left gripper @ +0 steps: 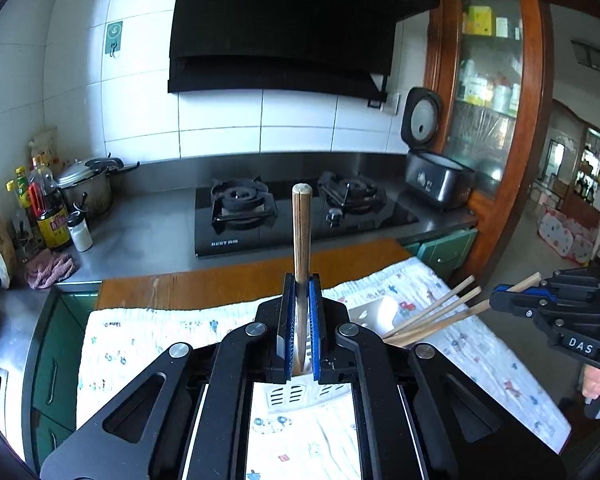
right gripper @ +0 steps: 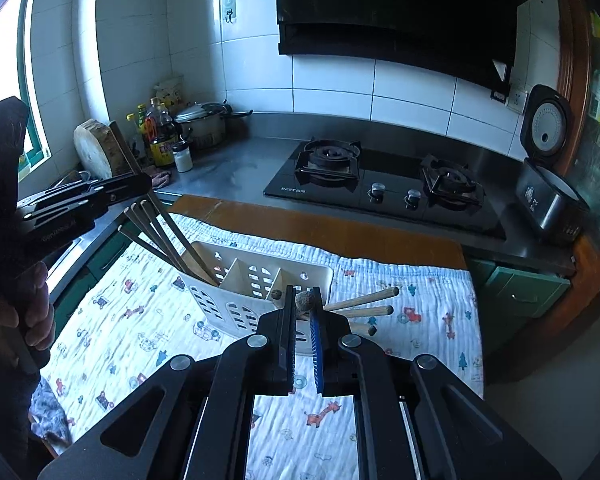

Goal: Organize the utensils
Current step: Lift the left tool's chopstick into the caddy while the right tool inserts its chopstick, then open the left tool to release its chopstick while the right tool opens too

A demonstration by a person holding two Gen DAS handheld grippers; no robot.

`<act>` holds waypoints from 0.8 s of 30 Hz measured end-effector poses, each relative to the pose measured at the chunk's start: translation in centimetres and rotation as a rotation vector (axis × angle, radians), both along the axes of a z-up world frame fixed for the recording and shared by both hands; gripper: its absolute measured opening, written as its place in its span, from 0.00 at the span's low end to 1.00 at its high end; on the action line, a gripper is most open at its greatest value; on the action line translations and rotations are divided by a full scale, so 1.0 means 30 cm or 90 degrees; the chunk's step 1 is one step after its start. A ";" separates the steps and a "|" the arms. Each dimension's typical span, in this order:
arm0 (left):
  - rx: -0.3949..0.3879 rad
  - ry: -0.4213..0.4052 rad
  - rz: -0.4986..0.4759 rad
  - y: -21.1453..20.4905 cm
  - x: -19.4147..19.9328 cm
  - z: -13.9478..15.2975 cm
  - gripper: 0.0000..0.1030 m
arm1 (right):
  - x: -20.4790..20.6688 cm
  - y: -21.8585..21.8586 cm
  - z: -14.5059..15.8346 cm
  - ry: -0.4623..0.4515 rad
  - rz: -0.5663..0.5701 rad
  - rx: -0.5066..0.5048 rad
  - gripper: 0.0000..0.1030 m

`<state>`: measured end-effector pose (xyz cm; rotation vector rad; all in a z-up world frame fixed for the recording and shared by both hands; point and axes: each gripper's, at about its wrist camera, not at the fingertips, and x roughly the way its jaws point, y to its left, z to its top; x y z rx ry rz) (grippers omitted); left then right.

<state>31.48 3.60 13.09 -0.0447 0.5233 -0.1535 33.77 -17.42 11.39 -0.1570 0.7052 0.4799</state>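
Both tools grasp a chopstick: left tool, right tool. Several chopsticks already stand in the holder; three remain on the table.

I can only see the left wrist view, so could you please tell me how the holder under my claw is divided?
Observer: The white holder has three compartments in a row.
Operator: Thank you. Is the middle one free?
Observer: Yes, no sticks show in the middle compartment.
Operator: And where does my chopstick end up?
Observer: The chopstick in the left claw runs down into the end compartment on its own side, beside a bundle of chopsticks leaning there.
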 end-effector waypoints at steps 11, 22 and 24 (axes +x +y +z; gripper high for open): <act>0.015 0.032 -0.001 0.005 0.040 -0.070 0.06 | 0.046 0.044 -0.078 0.032 0.006 -0.004 0.07; 0.007 0.034 0.003 0.023 0.022 -0.071 0.15 | 0.039 0.040 -0.068 0.018 -0.001 0.001 0.12; 0.005 0.027 0.003 0.022 0.007 -0.061 0.23 | 0.027 0.035 -0.058 0.006 -0.006 -0.003 0.16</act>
